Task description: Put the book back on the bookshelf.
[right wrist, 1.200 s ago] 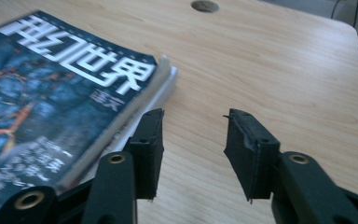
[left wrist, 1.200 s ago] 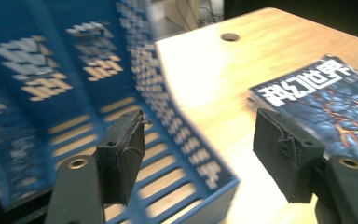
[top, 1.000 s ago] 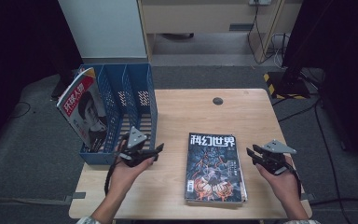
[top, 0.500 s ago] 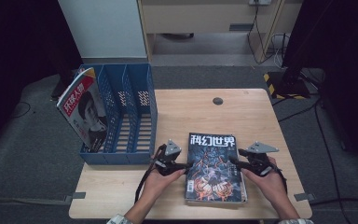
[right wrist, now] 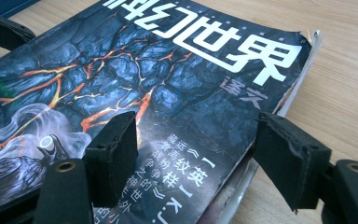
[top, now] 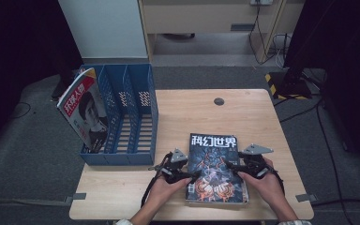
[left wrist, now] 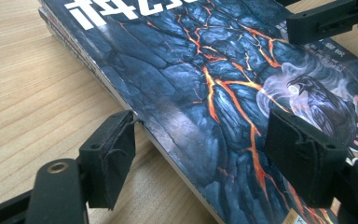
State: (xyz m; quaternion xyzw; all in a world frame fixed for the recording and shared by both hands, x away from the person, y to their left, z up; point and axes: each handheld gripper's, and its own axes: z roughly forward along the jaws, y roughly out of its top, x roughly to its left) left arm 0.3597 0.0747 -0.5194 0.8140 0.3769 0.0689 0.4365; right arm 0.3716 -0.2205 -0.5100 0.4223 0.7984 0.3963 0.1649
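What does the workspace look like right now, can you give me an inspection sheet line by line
Surface: light wooden table with a dark round grommet near its far edge.
Job's things: stack of magazines lying flat, dark cracked-lava cover on top; blue file rack at the left edge, one magazine leaning in its leftmost slot.
Clutter: nothing seen.
Grippers: left hand-held gripper open, straddling the stack's left edge; right hand-held gripper open, straddling its right edge.
Cables: black cable trailing from the left hand-held gripper; more on the floor far right.
Surroundings: grey carpet, white panel and wooden cabinet behind the table.
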